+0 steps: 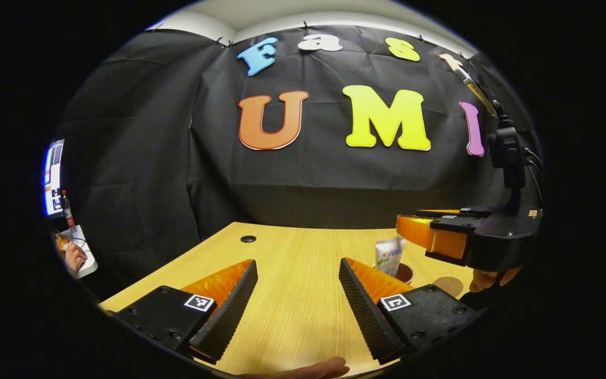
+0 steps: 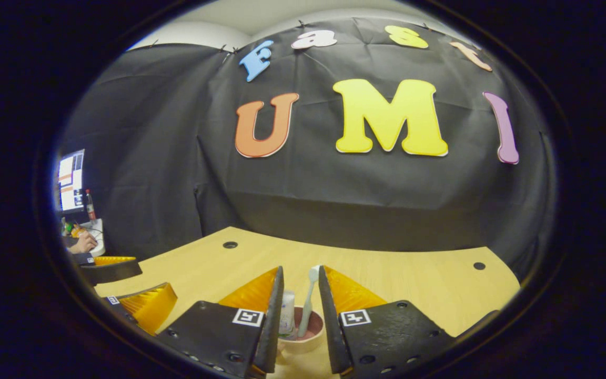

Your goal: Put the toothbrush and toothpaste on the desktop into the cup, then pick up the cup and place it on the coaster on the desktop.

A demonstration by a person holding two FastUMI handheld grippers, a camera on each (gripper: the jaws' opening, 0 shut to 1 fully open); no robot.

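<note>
On the light wood-grain desktop (image 2: 418, 284), which fills the lower part of both views and carries dark round cable holes near its far edge, the right gripper (image 2: 301, 316) works at the near edge. Its two fingers stand close together, flanking a pale cream cup with a reddish-brown interior (image 2: 308, 337); whether the pads actually press the cup wall cannot be told (rim sits between them, contact hidden). The cup stands on the desktop. Inside it a white toothbrush (image 2: 309, 300) stands upright, head up, and a white toothpaste tube (image 2: 286, 316) leans just beside it on the left.

In the left gripper view the left gripper (image 1: 298, 295) hovers over bare wood, fingers spread wide, nothing between them. Farther right in that view: the right gripper's body, the tube and the cup below it.

Coaster: not identifiable in either view.
</note>
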